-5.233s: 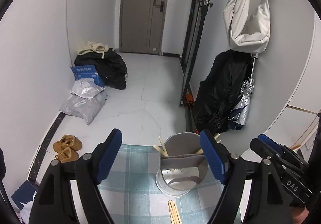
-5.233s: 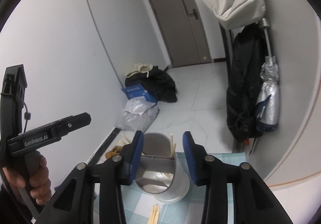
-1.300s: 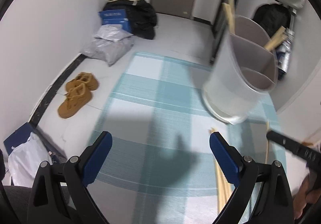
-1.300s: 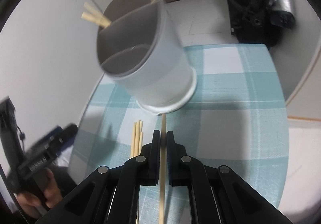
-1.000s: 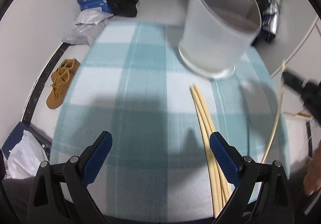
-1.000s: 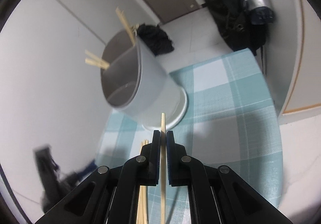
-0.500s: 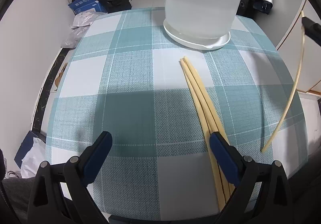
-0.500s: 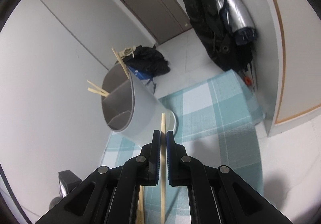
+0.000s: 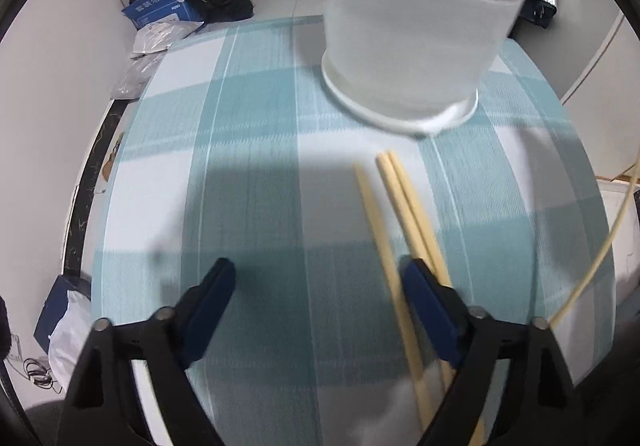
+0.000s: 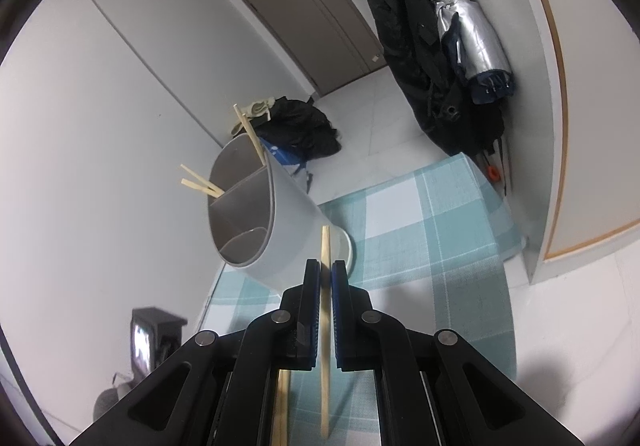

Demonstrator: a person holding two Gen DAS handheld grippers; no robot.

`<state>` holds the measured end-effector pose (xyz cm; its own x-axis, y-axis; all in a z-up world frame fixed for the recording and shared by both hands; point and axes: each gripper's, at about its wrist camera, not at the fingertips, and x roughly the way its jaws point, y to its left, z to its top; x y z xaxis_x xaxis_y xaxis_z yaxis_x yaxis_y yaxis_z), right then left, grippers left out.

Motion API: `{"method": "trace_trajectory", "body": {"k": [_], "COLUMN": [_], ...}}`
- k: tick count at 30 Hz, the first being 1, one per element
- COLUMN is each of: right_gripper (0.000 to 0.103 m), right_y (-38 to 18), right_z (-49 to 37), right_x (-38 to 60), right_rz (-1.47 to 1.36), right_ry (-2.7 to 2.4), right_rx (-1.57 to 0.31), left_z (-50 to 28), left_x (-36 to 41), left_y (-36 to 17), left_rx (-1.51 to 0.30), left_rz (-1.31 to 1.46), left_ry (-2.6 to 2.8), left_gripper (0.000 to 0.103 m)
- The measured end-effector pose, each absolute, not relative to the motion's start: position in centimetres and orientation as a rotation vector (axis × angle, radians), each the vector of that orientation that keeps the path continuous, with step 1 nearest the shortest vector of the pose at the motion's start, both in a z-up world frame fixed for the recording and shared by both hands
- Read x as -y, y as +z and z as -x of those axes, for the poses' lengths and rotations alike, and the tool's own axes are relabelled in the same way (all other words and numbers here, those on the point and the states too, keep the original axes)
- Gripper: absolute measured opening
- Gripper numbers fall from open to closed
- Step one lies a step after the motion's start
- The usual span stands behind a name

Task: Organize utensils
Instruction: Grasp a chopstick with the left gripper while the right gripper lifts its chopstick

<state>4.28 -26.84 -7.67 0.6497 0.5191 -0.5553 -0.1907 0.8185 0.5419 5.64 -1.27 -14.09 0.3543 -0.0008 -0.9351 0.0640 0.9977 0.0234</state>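
Three loose wooden chopsticks [image 9: 400, 206] lie on the blue-checked cloth [image 9: 248, 174] in front of the grey divided utensil holder [image 9: 408, 26]. My left gripper [image 9: 320, 282] points steeply down over them and its jaws are closing. One chopstick lies just inside the right finger [image 9: 424, 298]; the other two run under it, and no pad touches any of them. My right gripper [image 10: 325, 278] is shut on a single chopstick [image 10: 325, 246], held in the air and pointing toward the holder [image 10: 280, 230]. Several chopsticks [image 10: 200, 184] stand in its far compartment. That held chopstick [image 9: 600, 246] shows at the right edge.
The cloth ends at the table's edge [image 9: 120, 150] on the left, with a blue box [image 9: 158, 6], bags and dark clothes on the floor beyond. A dark coat [image 10: 412, 46] and a silver umbrella [image 10: 468, 30] hang on the right wall by the door.
The left gripper has tipped down and come closer to the loose chopsticks, and its jaws have narrowed. The right gripper lifted its chopstick off the cloth and now holds still.
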Motion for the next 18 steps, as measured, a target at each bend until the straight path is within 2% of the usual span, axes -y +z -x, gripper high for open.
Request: {"method": "trace_trajectory", "body": {"k": [1,2,4,5,7,9,12,18], "right_gripper": [0.005,0.005,0.005,0.005,0.005,0.005,0.005,0.005], "right_y": [-7.7,-7.7,-7.7,-7.7,-7.8,-7.9,-8.0,-7.7], "right_z": [-4.3,-4.3,-4.3,-4.3,-4.4,-4.5,-4.6,-3.8], "right_x": [26.8,26.7,26.6,26.5,26.5,26.6,26.5,25.7], "right_rz": [-0.466,-0.465,-0.456,-0.453,-0.450,-0.451,-0.434,-0.393], "right_ry": [0.422,0.424,0.425,0.425,0.425,0.422,0.417,0.432], "right_rx": [-0.764,-0.764,-0.765,-0.765,-0.767,-0.768,-0.771,-0.761], "left_z": [-6.0,-6.3,-6.8,-6.9,-7.2,-7.0,-6.9,-6.3], "left_x": [1.4,1.6,2.4,2.5,2.8,3.4,3.9,2.7], "left_y": [-14.0,-14.0,-13.8,-13.8,-13.8,-13.7,-13.6,-12.1], "left_rx": [-1.211,-1.210,-1.208,-1.208,-1.218,-1.221,-1.211,-1.123], "left_rz": [-0.048,-0.047,-0.061,-0.062,-0.048,-0.038,-0.054,-0.015], "left_ry": [-0.052,-0.057,-0.064,-0.066,-0.079,-0.093,-0.102,-0.118], "left_gripper": [0.064,0.061,0.045,0.040,0.019,0.005,0.002,0.002]}}
